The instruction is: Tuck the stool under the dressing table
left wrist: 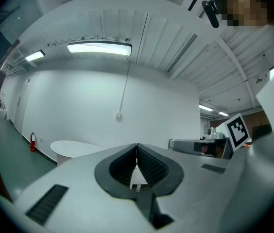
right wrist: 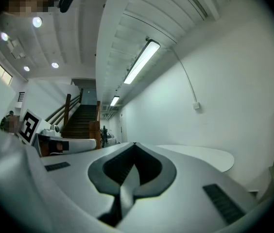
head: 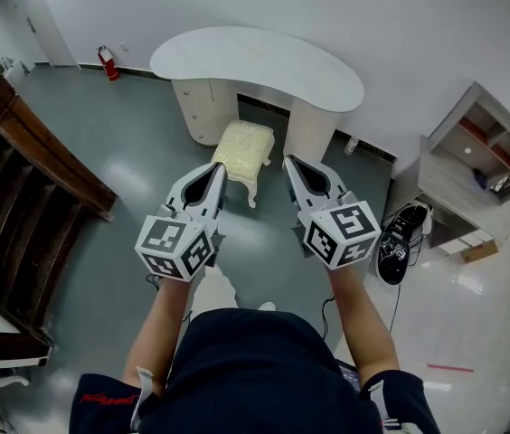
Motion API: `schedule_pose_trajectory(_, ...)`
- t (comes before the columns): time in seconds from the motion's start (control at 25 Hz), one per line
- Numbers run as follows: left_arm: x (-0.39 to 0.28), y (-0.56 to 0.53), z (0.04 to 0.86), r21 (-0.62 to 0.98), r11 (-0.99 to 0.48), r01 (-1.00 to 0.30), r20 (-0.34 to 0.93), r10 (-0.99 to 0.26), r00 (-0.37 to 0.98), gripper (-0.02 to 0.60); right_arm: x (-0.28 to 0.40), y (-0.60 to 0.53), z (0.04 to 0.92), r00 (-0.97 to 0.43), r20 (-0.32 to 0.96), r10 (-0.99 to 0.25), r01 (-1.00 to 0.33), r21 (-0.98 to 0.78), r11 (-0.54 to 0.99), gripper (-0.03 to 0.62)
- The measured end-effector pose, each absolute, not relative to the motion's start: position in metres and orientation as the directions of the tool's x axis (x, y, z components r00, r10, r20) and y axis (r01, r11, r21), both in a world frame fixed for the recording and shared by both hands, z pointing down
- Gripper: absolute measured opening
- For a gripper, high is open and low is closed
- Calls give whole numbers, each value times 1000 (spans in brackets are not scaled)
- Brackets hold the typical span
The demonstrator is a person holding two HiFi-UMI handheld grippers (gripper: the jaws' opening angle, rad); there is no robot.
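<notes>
The stool (head: 244, 147) stands at 12 o'clock, at the mouth of the gap between the two pedestals of the table (head: 255, 61), with most of its cushion showing in front of the top. The left gripper (head: 219, 166) and right gripper (head: 288, 160) hover level on either side of its near end. Both have their jaws together with nothing between them.

The gap looks snug. I'd say an uneven push could swing the stool so that a leg knocks the pedestal at 1 o'clock or at 11. Pressing high on the soft cushion might tip it rather than slide it.

The floor (head: 128, 179) is grey-green and glossy, so it probably offers little drag. Around the room are dark stairs (head: 20, 170) at 9 o'clock, a red extinguisher (head: 108, 63) at 11 and an open shelf (head: 481, 165) at 2. The wall (head: 400, 25) behind the table is plain white.
</notes>
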State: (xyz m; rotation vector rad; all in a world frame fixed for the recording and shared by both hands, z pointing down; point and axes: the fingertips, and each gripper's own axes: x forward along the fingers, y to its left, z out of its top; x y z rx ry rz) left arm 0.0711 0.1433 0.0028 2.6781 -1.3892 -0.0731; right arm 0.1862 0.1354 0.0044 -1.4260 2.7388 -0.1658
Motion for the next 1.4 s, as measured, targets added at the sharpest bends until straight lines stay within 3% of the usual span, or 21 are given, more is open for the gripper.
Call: schedule_pose_trajectory(1.4, 13, -54, -3, 168, -573, -802, 28, -811, 585, 15, 126, -64, 4, -561, 49, -827, -825, -123, 552, 14)
